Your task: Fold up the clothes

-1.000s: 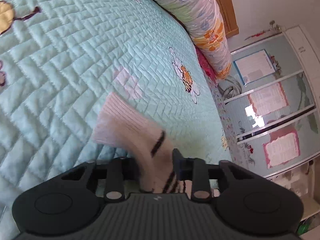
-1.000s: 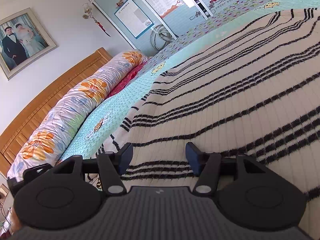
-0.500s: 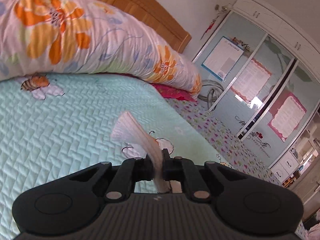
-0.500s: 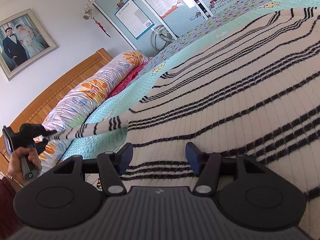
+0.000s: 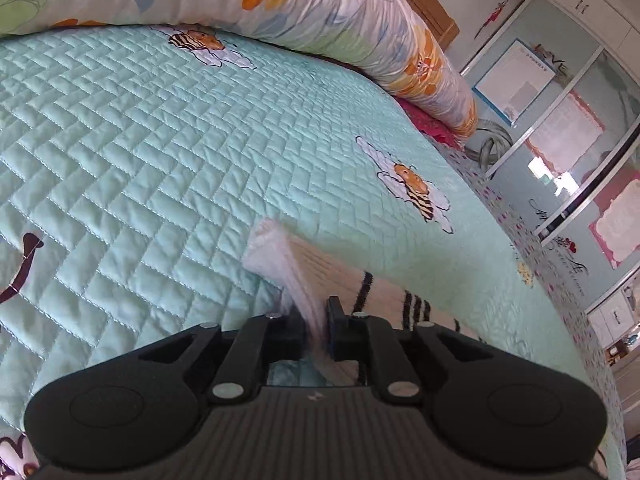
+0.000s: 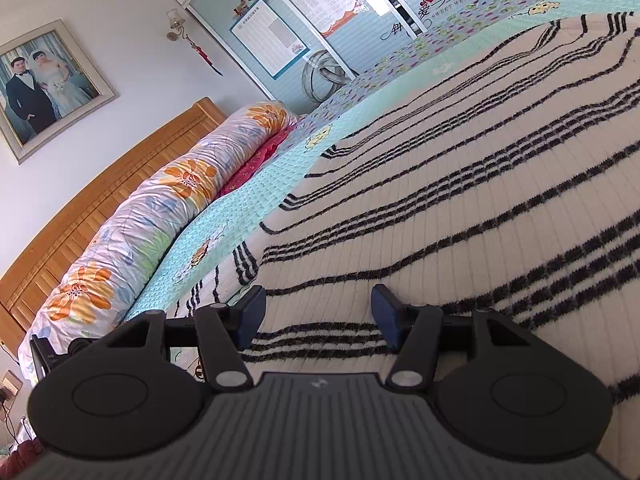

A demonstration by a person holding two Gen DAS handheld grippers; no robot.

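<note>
The left gripper (image 5: pixel 316 320) is observed low over the quilted bedspread (image 5: pixel 140 152), with the ribbed cuff (image 5: pixel 288 264) of the striped sweater's sleeve passing between its fingers; its jaws have just been opening, only a narrow gap is shown, and whether the pads have let go of the cuff cannot be told, the cloth being blurred there. The right gripper (image 6: pixel 316 312) is held with its jaws well apart and nothing gripped, poised just above the body of the striped sweater (image 6: pixel 460 208), which is spread flat on the bed. In the right wrist view the sleeve (image 6: pixel 224 280) is seen stretched out sideways from the body across the bedspread towards the floral bolster (image 6: pixel 160 216) and the wooden headboard (image 6: pixel 100 208) beyond. The step in hand is judged to be the laying-out of the sleeve before the first fold. For the next move, the cuff is to be released flat, or carried back across the body, with creases avoided; the body should be steadied by the right gripper.
</note>
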